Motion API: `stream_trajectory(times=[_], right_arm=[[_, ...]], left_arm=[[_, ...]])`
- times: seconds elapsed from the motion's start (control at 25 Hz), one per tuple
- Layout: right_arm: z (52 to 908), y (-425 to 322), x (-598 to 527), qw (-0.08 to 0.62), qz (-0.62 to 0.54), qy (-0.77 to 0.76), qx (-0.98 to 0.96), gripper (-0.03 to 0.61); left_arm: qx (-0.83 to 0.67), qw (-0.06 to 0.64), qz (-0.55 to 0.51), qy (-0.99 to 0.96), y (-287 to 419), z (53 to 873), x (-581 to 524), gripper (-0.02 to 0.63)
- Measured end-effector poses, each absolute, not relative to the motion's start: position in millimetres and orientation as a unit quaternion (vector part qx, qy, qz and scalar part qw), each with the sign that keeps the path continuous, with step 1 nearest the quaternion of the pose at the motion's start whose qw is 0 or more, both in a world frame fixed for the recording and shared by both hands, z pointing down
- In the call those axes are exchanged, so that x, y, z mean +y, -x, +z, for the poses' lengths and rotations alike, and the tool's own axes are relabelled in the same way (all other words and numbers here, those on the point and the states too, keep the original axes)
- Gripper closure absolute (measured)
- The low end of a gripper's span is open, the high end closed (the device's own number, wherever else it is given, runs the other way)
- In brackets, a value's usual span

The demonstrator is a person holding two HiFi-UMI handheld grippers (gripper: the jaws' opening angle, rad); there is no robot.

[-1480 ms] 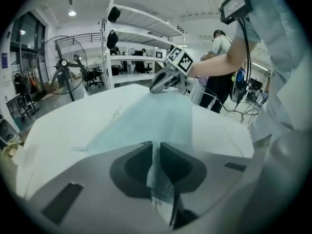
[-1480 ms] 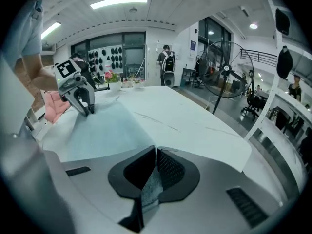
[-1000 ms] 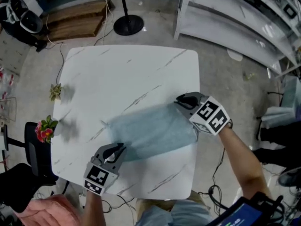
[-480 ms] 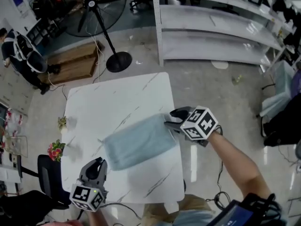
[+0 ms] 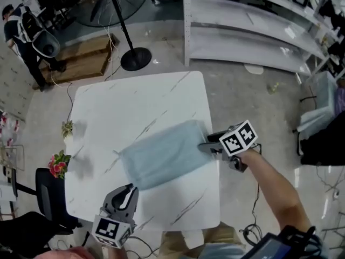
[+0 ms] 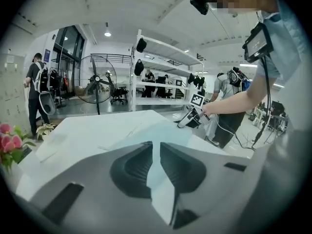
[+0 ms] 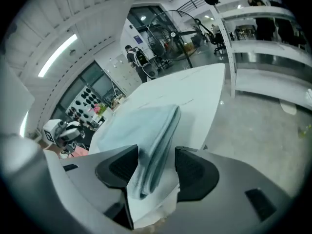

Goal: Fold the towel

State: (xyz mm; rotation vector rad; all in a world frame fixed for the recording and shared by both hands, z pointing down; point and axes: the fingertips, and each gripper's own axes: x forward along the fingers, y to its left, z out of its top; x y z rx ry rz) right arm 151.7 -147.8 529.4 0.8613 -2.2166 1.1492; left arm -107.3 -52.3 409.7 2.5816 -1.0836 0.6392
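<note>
Left gripper point(image 5: 128, 192) clamps towel point(image 5: 164, 152) corner; right gripper point(image 5: 205, 144), jaws just opened, straddles folded edge

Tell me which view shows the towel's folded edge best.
Right gripper view: the towel lies close-up, stacked layers edge-on. Head view shows it whole from above, layers unreadable; left gripper view shows only a pale-blue patch.

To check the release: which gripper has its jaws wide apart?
The right gripper: its jaws have just opened wide, the folded blue towel lying loose between them. The left gripper has its jaws almost together, nothing between.
</note>
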Motion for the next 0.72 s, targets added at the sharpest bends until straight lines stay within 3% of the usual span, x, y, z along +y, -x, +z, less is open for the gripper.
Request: stream_trajectory(times=[0.2,0.28,0.36,0.56,0.72], right_arm=[[528.3,-129.2,-150.5,0.229,0.491,-0.289,-0.789,0.342],[532.4,-120.2,-150.9,0.217,0.534,-0.273,-0.770,0.427],[531.2,-115.8,-151.9,0.200,0.556,-0.269,-0.761,0.471],[500.4,-120.3,-156.4,0.178,0.526,-0.312,-0.771,0.495],[466.5,-112.5,-155.7,0.218,0.464,-0.346,-0.786,0.495]], left_arm=[[-0.361,0.142,0.194,-0.901,121.6,406.5,-61.9,0.563],[-0.361,0.145,0.187,-0.902,130.9,405.4,-64.9,0.563],[-0.361,0.146,0.184,-0.902,140.7,405.0,-65.8,0.563],[-0.359,0.147,0.175,-0.905,159.3,400.1,-62.8,0.563],[-0.351,0.138,0.170,-0.910,168.0,394.1,-57.5,0.563]])
